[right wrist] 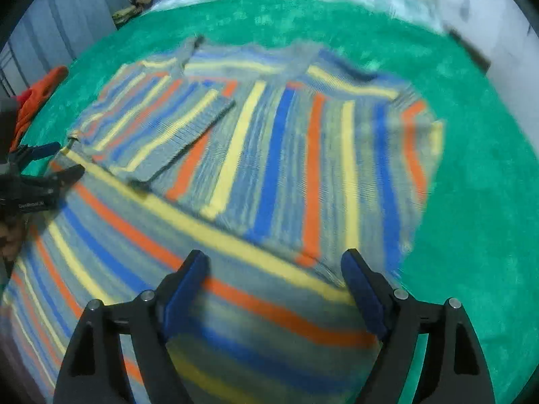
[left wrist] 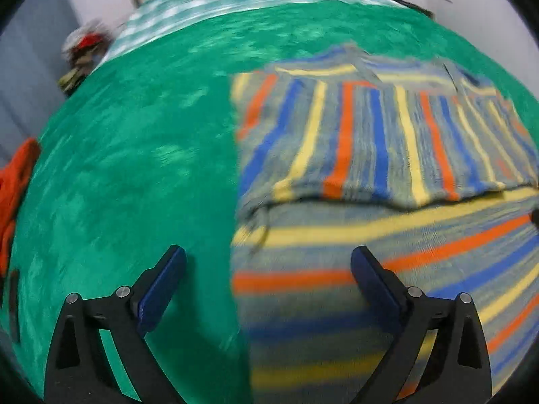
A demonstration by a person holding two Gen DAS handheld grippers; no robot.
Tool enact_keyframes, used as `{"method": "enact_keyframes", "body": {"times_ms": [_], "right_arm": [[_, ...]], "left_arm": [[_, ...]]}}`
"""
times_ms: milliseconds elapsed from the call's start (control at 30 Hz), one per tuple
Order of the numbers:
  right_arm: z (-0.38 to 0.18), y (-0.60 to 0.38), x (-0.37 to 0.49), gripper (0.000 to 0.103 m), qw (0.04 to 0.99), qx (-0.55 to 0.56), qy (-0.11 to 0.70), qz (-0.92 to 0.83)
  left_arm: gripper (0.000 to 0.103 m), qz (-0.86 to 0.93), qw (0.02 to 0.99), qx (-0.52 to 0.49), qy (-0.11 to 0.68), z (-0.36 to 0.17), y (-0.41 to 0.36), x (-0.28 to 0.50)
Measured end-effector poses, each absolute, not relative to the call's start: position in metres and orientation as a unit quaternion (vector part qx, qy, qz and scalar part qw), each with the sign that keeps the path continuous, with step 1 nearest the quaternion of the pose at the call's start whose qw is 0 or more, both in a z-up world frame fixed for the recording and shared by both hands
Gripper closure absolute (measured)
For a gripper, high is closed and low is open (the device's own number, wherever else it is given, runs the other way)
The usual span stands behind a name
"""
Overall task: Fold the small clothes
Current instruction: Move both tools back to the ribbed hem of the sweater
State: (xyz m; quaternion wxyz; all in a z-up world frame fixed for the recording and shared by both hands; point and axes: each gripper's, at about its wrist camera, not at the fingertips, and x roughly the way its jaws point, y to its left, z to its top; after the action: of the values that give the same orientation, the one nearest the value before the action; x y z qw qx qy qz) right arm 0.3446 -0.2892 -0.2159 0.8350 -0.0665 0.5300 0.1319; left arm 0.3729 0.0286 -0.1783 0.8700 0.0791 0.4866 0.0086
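Two grippers, left gripper (left wrist: 267, 257) and right gripper (right wrist: 274, 262), hang spread and empty over one striped sweater (right wrist: 269, 155) lying on a green blanket (right wrist: 471, 168). One sleeve (right wrist: 158, 124) lies folded across its chest. An orange garment (left wrist: 15, 181) is cut off at the blanket's edge; everything is motion-blurred.

Blurred striped sweater (left wrist: 370, 155) beneath wide-spread left tongs (left wrist: 268, 262).

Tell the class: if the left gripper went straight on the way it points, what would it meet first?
Probably the left edge of the striped sweater, where it meets the green blanket. The left gripper straddles that edge, jaws open and empty.
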Motion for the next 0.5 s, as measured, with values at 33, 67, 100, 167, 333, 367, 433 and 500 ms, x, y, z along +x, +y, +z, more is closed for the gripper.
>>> {"method": "enact_keyframes", "body": {"times_ms": [33,67,100,167,333,367,433,500], "right_arm": [[-0.205,-0.290,0.335,0.021,0.834,-0.063,0.532,0.131],[-0.195,-0.290,0.324,0.021,0.837,-0.054,0.528,0.137],[-0.184,-0.290,0.309,0.021,0.841,-0.047,0.519,0.144],[-0.171,-0.285,0.276,0.021,0.839,-0.054,0.519,0.152],[-0.178,-0.270,0.178,0.021,0.812,-0.068,0.553,0.173],[-0.185,-0.270,0.164,0.021,0.807,-0.070,0.562,0.170],[-0.201,-0.276,0.128,0.021,0.790,-0.072,0.589,0.154],[-0.208,-0.281,0.107,0.020,0.796,-0.072,0.586,0.135]], "left_arm": [[0.005,0.005,0.869,0.065,0.490,-0.171,0.031,0.364],[0.005,-0.008,0.871,0.044,0.489,-0.160,0.032,0.348],[0.004,-0.018,0.872,0.036,0.488,-0.155,0.032,0.336],[0.004,-0.038,0.869,0.028,0.493,-0.144,0.024,0.299],[0.004,-0.052,0.827,0.064,0.557,-0.167,-0.003,0.214],[0.004,-0.051,0.820,0.071,0.566,-0.176,-0.006,0.202],[0.002,-0.035,0.825,0.088,0.557,-0.184,-0.009,0.173],[0.001,-0.027,0.827,0.097,0.552,-0.183,-0.008,0.163]]}}
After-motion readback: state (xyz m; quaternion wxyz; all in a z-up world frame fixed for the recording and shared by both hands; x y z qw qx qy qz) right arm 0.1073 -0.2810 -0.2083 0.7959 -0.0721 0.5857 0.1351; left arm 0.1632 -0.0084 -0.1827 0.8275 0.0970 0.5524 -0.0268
